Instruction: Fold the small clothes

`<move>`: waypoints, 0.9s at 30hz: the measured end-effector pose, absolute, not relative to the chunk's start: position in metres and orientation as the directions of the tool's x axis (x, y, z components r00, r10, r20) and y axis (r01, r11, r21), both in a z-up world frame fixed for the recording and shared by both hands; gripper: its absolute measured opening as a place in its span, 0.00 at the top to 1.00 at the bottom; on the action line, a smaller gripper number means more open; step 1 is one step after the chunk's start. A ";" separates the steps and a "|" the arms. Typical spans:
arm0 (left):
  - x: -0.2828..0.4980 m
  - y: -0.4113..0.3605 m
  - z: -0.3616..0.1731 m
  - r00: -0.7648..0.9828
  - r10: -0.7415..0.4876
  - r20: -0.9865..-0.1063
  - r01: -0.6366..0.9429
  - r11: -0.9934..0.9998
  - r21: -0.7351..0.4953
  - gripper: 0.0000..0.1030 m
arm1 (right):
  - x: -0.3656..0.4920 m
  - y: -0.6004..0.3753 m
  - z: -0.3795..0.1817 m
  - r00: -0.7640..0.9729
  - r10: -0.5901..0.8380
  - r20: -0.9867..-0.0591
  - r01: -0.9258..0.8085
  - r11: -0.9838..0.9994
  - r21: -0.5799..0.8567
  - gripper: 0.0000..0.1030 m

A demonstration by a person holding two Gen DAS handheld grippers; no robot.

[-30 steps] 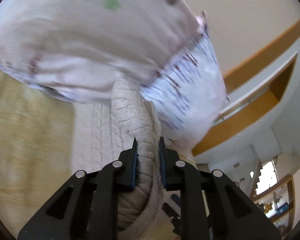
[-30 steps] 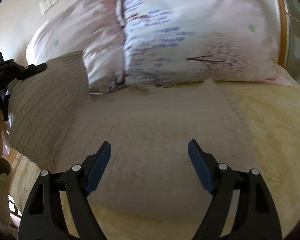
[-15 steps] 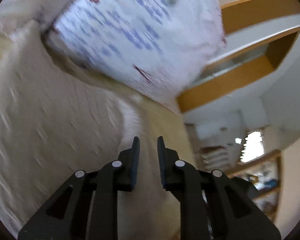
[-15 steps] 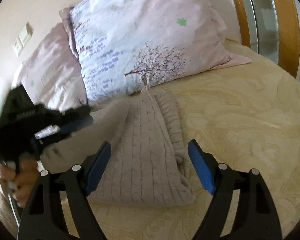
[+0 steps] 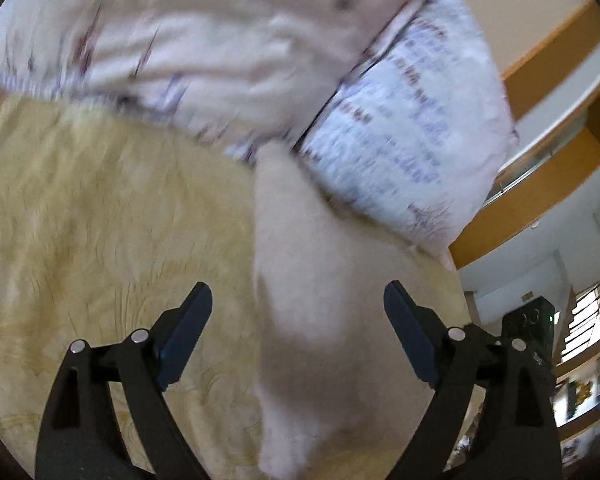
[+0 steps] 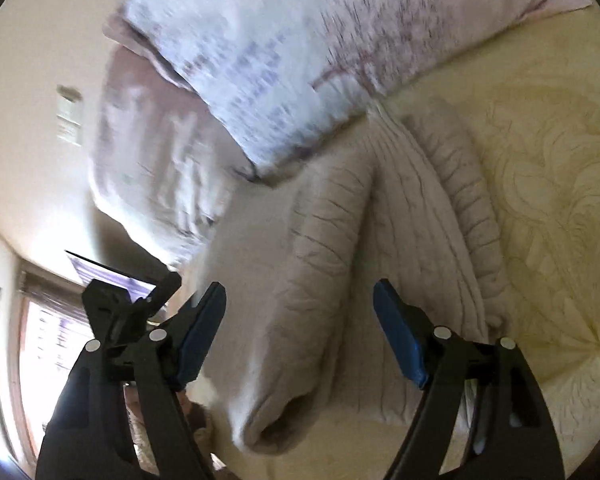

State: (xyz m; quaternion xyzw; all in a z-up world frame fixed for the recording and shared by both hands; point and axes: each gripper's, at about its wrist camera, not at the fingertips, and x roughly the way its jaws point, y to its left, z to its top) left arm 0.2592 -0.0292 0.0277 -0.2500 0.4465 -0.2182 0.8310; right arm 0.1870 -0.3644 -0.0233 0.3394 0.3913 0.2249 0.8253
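Note:
A beige cable-knit sweater (image 6: 340, 264) lies folded lengthwise on the cream bedspread (image 6: 548, 184), its sleeves laid along the body. In the left wrist view it is a blurred pale strip (image 5: 320, 300) running from the pillows toward me. My left gripper (image 5: 298, 312) is open and empty, its jaws standing either side of the sweater's near end. My right gripper (image 6: 298, 312) is open and empty just above the sweater's near end. The left gripper also shows in the right wrist view (image 6: 128, 300) at the lower left.
Two pink floral pillows (image 6: 284, 48) lean against the wall behind the sweater. A wooden headboard rail (image 5: 540, 208) and shelves are at the right in the left wrist view. A light switch (image 6: 70, 116) is on the wall.
My left gripper let go of the sweater and opened wide. The raised side now lies folded over the body. My right gripper moved in closer to the sweater's near end.

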 end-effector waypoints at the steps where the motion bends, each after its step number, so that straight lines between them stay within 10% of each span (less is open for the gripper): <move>1: 0.262 -0.032 0.023 0.493 -0.590 -0.639 0.139 0.779 -0.611 0.15 | 0.190 -0.361 -0.026 0.574 0.653 -0.494 -0.110 0.660 0.743 0.38; 12: 0.255 -0.051 0.000 0.385 -0.688 -0.615 0.173 0.708 -0.685 0.16 | 0.223 -0.359 -0.037 0.616 0.643 -0.456 -0.085 0.629 0.773 0.82; 27: 0.245 -0.049 0.010 0.387 -0.712 -0.586 0.182 0.682 -0.708 0.15 | 0.150 -0.300 0.066 0.880 0.150 -0.451 -0.204 0.976 -0.073 0.85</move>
